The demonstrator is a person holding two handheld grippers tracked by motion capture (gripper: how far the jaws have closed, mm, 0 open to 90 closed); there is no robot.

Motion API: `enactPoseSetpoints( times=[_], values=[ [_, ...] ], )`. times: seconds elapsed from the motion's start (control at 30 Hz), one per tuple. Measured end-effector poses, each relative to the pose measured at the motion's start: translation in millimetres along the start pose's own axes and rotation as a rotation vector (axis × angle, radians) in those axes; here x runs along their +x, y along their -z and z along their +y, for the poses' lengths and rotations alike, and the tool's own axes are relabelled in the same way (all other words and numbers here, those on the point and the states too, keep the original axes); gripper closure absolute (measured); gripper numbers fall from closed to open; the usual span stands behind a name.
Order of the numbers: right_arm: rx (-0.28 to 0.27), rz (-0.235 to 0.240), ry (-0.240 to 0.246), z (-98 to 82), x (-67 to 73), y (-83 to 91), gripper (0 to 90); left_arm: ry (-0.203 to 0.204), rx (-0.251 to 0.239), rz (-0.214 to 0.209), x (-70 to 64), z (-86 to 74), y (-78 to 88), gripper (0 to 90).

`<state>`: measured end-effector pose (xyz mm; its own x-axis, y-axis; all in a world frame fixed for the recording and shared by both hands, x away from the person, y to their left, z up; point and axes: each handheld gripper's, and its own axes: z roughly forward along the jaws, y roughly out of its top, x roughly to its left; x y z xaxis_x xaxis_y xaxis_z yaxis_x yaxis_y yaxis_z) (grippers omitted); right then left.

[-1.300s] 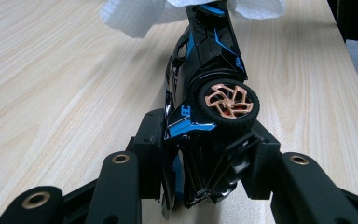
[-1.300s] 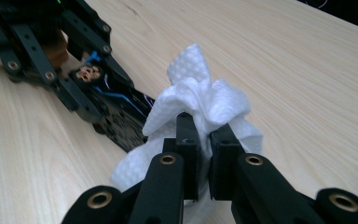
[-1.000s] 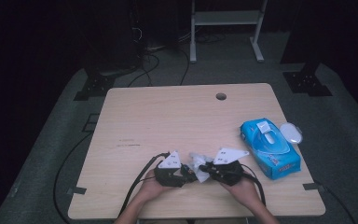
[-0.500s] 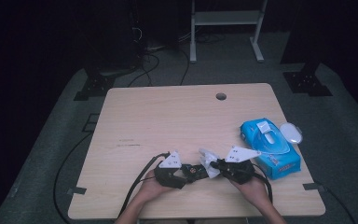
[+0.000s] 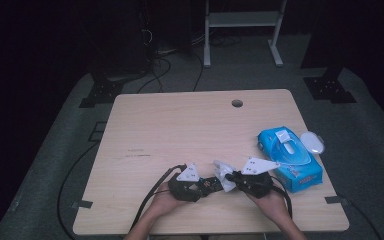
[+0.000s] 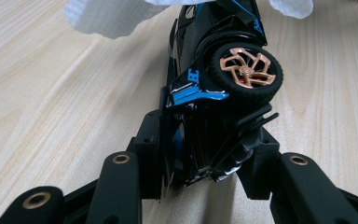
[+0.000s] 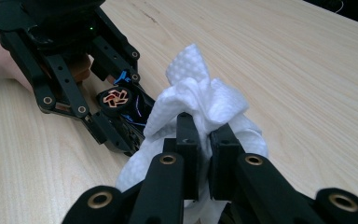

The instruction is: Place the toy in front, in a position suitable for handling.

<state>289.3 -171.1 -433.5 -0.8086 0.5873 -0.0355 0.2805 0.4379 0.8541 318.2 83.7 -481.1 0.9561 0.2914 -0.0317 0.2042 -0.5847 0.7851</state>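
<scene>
Scene: a person is sitting at a pale wooden table (image 5: 180, 130), working with a hand-held gripper in each hand near the front edge.

Left gripper (image 6: 205, 154): it is clamping the end of a black and blue toy car (image 6: 214, 70), both pads pressing on the car's body; its jaws have just been closing further on the car. In the high view the left gripper (image 5: 207, 183) is lying low over the table, its grey three-cornered plate facing up.

Toy car: it is lying on its side on the wood, one copper-spoked wheel (image 6: 247, 67) facing up, nose pointing away from the left gripper toward the wipe. From the right gripper view the toy car (image 7: 121, 109) is sitting just behind the cloth.

Right gripper (image 7: 204, 140): it is pinching a crumpled white wet wipe (image 7: 200, 100), jaws drawn nearly together on the bunched cloth. In the high view the right gripper (image 5: 234, 178) is meeting the left one at the table's front middle.

Wet wipe: it is resting against the car's far end, and the wet wipe (image 5: 223, 172) is showing between the two grippers from above.

Beside them: a blue pack of wipes (image 5: 290, 157) is lying at the right of the table, lid open, with a white oval object (image 5: 312, 142) just beyond it.

Table top: a round cable hole (image 5: 237, 103) is showing near the far edge.
</scene>
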Motion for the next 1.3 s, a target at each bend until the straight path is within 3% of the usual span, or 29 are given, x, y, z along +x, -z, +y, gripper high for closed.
enactPoseSetpoints(
  times=[0.13,0.33,0.53,0.87,1.3],
  values=[
    [-0.001,0.005,-0.003,0.1,0.9,-0.6,84.4,-0.001,-0.005,0.0,0.0,0.0,0.8,58.0],
    [-0.026,-0.004,-0.018,1.1,-2.2,3.2,84.5,0.012,-0.103,-0.005,-1.0,8.0,14.3,58.3],
    [-0.054,0.002,-0.053,1.7,-4.6,8.1,84.6,0.016,-0.166,-0.006,-3.0,14.6,25.2,58.5],
    [-0.081,0.035,-0.091,2.2,-3.8,7.9,84.6,-0.026,-0.144,0.023,-6.4,23.0,33.5,58.3],
    [-0.078,0.023,-0.087,0.0,-4.9,7.7,84.7,0.03,-0.19,0.002,-2.1,17.1,31.0,56.3]
  ],
)
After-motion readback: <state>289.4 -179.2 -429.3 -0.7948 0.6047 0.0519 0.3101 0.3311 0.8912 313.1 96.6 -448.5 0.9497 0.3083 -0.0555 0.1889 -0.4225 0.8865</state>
